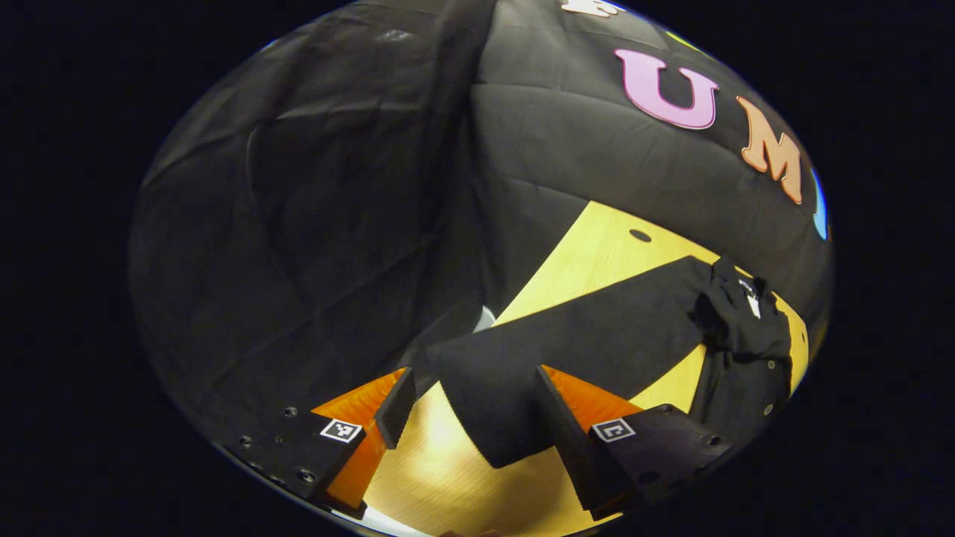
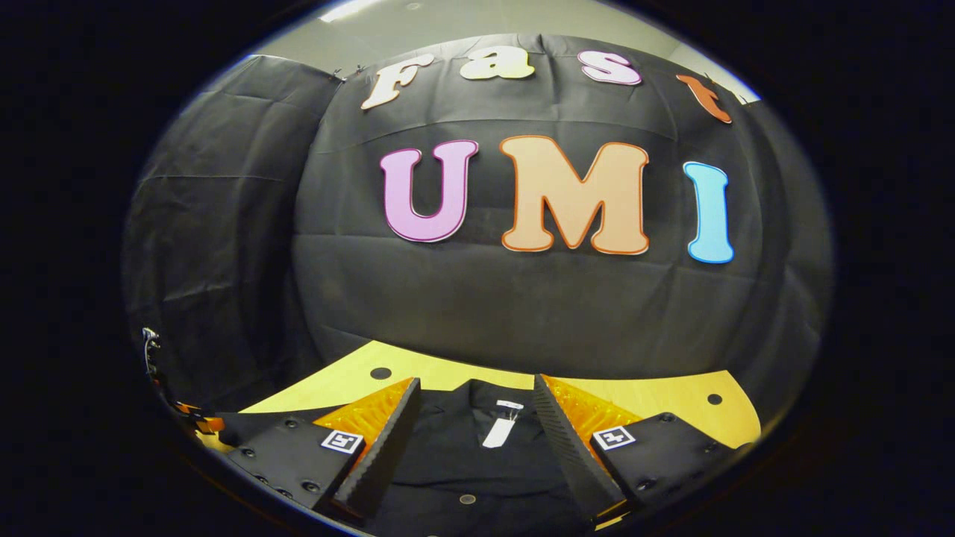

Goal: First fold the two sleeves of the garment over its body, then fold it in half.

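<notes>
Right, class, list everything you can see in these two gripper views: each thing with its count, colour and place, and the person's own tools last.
Garment: one, black, laid out on the table, one sleeve stretched toward the left gripper; its collar with a white tag lies ahead of the right gripper.
Table: one, yellow wood with small dark holes, under the garment.
Booth cloth: black, behind and beside the table.
Left gripper: one, black with orange insides, jaws apart above the sleeve end, not touching it as far as I can tell.
Right gripper: one, same colours, jaws apart above the collar area.
</notes>
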Demonstrator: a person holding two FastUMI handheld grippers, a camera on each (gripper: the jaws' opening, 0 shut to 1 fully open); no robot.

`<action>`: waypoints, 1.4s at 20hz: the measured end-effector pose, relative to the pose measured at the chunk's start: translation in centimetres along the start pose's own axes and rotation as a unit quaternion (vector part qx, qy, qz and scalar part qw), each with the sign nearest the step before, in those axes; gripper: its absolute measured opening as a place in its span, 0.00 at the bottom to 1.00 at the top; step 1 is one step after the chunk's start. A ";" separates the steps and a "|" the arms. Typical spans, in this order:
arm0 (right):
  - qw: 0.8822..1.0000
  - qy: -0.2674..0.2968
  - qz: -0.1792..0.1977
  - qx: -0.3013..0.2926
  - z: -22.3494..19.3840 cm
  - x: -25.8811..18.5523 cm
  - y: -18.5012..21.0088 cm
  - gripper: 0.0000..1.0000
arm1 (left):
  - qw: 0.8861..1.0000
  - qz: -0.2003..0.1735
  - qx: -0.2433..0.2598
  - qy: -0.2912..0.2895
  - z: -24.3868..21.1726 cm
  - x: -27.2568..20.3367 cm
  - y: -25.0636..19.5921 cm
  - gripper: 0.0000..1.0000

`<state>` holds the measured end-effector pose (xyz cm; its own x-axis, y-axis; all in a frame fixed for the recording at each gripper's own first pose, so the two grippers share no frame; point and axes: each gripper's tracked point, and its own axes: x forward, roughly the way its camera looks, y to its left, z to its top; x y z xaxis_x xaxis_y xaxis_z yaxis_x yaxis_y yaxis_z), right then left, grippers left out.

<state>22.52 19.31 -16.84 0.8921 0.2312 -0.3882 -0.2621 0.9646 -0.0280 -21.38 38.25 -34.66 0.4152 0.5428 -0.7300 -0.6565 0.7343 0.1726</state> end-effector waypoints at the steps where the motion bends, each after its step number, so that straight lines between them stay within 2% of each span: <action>1: 1.000 -0.001 -0.004 -0.002 0.1 -0.2 -0.4 0.96 | 1.000 0.001 -0.004 0.012 -0.4 0.2 0.3 0.95; 2: 1.000 -0.006 -0.008 -0.004 0.4 -0.6 -0.9 0.96 | 1.000 0.005 -0.012 0.027 -1.2 0.2 0.4 0.95; 3: 1.000 -0.009 -0.011 -0.006 0.7 -0.9 -1.2 0.95 | 1.000 0.009 -0.002 0.020 -1.1 0.4 0.8 0.94; 4: 1.000 -0.012 -0.014 -0.008 0.8 -1.3 -1.4 0.95 | 1.000 0.004 0.008 0.017 -1.2 0.5 0.8 0.96; 6: 1.000 -0.016 -0.021 -0.012 0.9 -1.9 -2.2 0.95 | 0.999 0.005 0.030 0.018 -1.6 -0.3 1.2 0.93; 9: 0.999 -0.021 -0.032 -0.018 1.0 -2.9 -3.5 0.95 | 0.999 -0.006 0.042 0.016 -1.0 -0.7 2.4 0.55; 11: 0.999 -0.019 -0.039 -0.018 0.8 -3.7 -4.5 0.97 | 0.998 -0.022 0.051 0.019 -1.0 -1.4 1.6 0.29; 13: 0.999 -0.017 -0.046 -0.015 0.5 -4.2 -5.6 1.00 | 0.997 -0.013 0.069 0.030 -1.1 -1.1 1.6 0.03; 15: 0.998 -0.019 -0.053 -0.009 0.4 -5.0 -6.6 1.00 | 0.995 -0.015 0.086 0.039 -0.7 -1.3 1.5 0.00; 16: 0.998 -0.019 -0.058 -0.008 0.2 -5.4 -7.2 1.00 | 0.995 -0.030 0.087 0.046 -0.5 -1.6 0.6 0.00; 17: 0.998 -0.020 -0.061 -0.008 0.1 -5.9 -7.7 0.96 | 0.994 -0.044 0.087 0.045 0.0 -1.7 -1.0 0.00; 22: 0.997 -0.019 -0.072 -0.001 -0.9 -8.0 -9.9 0.98 | 0.989 -0.101 0.101 -0.041 7.1 -4.0 -7.3 0.00; 24: 0.997 -0.017 -0.076 0.008 -1.6 -8.7 -10.7 0.98 | 0.983 -0.127 0.110 -0.079 10.5 -5.9 -10.3 0.00; 28: 0.996 -0.017 -0.089 0.023 -2.9 -10.5 -12.8 1.00 | 0.961 -0.190 0.141 -0.145 15.9 -8.4 -18.4 0.00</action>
<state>15.49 4.19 -15.05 0.9347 0.0600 -0.3504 -0.0833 0.9952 -0.0517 -2.73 26.67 -21.21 0.7760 0.2742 -0.5680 -0.2433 0.9610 0.1314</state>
